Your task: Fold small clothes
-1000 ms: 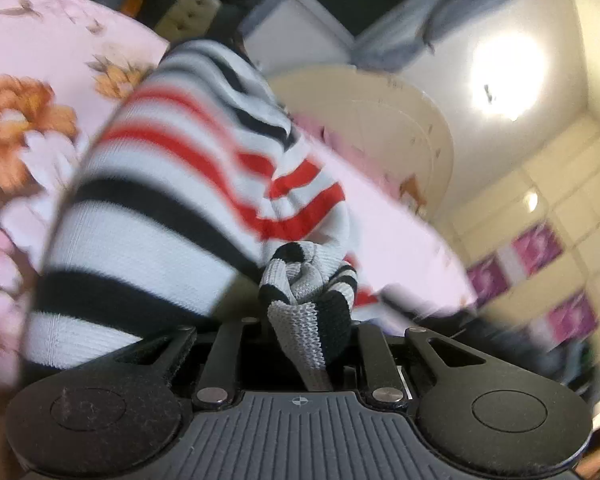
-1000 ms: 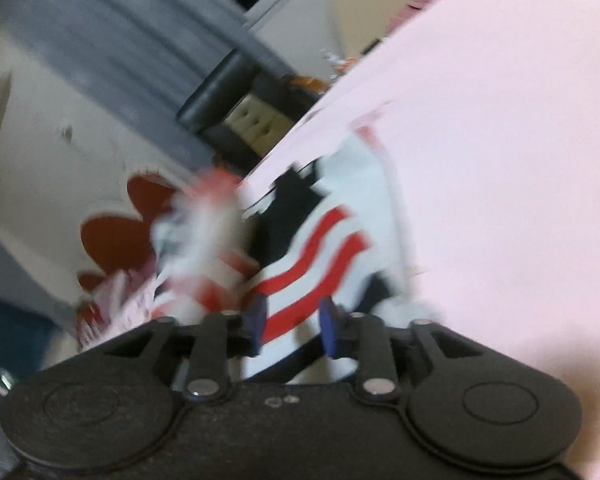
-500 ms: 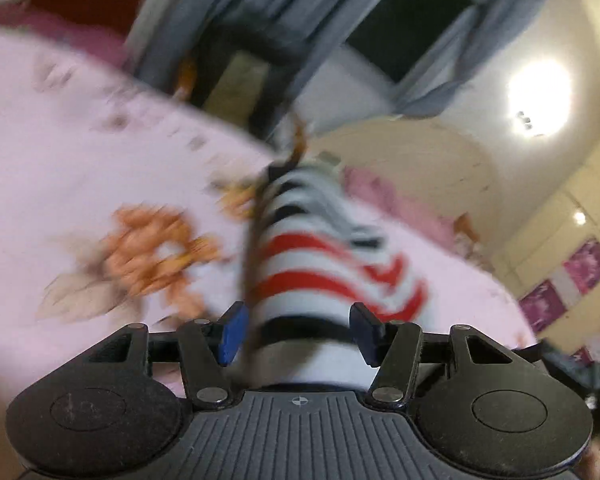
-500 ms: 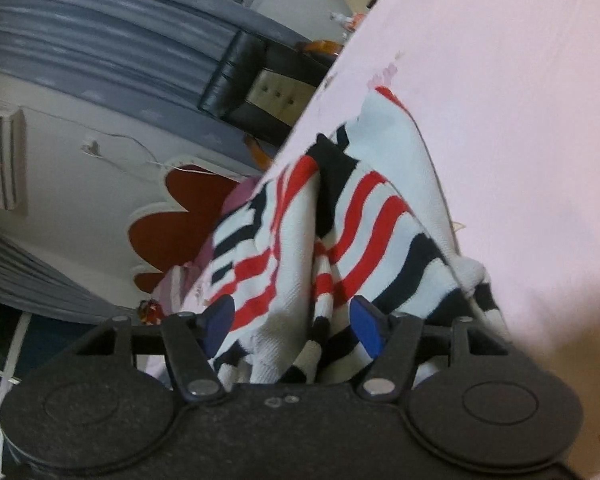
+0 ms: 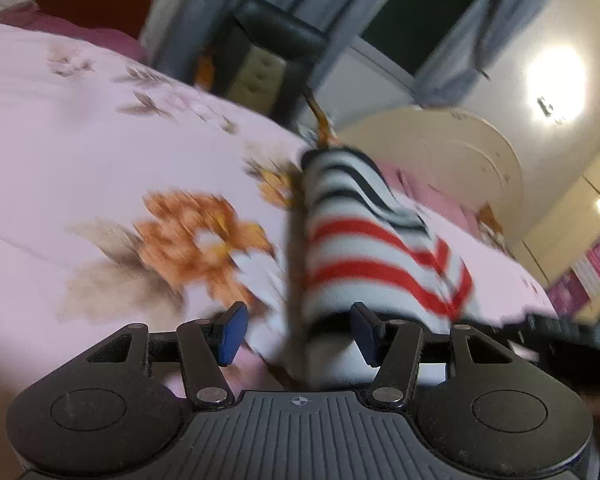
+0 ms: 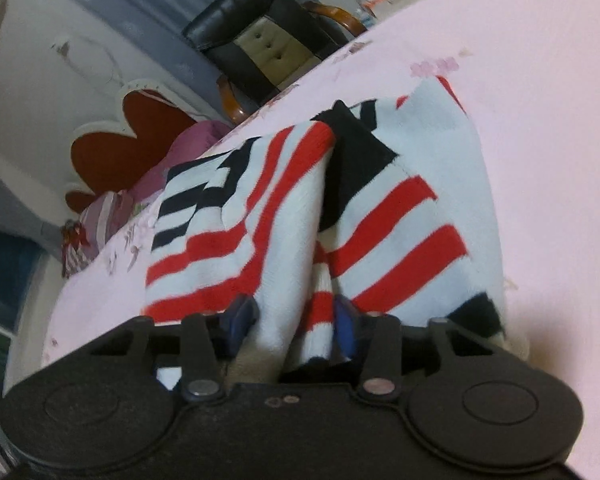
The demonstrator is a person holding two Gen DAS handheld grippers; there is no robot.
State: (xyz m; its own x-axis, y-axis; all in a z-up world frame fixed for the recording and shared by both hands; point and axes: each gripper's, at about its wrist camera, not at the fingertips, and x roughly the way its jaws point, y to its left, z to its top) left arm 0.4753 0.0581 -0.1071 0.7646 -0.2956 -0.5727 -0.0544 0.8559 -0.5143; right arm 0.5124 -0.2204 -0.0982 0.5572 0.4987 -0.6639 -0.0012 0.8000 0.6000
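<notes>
Striped sweater [image 5: 364, 248] is lying lengthwise straight ahead btwn the spread left gripper [image 5: 298, 334], right gripper [image 6: 296, 322] is half-spread around a fold, not pinching.

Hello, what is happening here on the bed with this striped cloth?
A person is folding a small striped sweater on a pink floral bedsheet, with a handheld gripper in each hand. The left gripper is open, its blue-padded fingers spread; the sweater's edge lies between them, ungripped. The right gripper also has its fingers apart, with a bunched fold of the sweater between them. The sweater lies partly folded on the sheet.
</notes>
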